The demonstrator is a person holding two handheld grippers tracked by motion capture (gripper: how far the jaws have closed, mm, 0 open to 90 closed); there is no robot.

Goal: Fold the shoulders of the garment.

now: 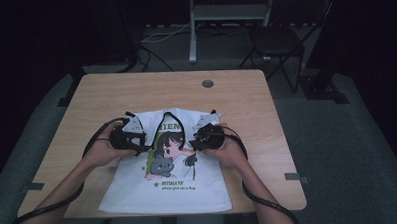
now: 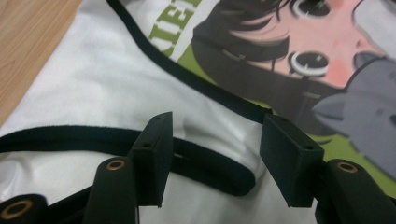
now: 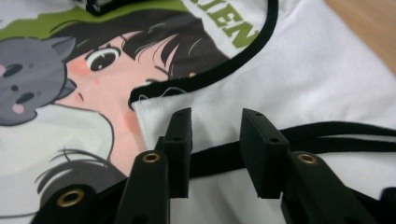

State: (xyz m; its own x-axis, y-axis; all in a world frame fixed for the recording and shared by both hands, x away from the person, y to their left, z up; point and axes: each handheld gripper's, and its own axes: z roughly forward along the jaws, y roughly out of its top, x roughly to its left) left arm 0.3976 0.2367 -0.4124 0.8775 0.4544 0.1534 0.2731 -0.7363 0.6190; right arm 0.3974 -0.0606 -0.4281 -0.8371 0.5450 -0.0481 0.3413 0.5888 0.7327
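A white T-shirt with black trim and a cartoon girl-and-cat print lies flat near the front of the wooden table, its sleeves folded inward. My left gripper rests on the folded left sleeve. In the left gripper view, this gripper is open and its jaws straddle the black sleeve hem without pressing it. My right gripper rests on the folded right sleeve. In the right gripper view it is open too, with a strip of black trim running between the jaws.
A round cable hole sits near the table's far edge. Behind the table stand a dark folding chair and a metal stand, with cables on the floor. Bare wood surrounds the shirt on the left, right and far sides.
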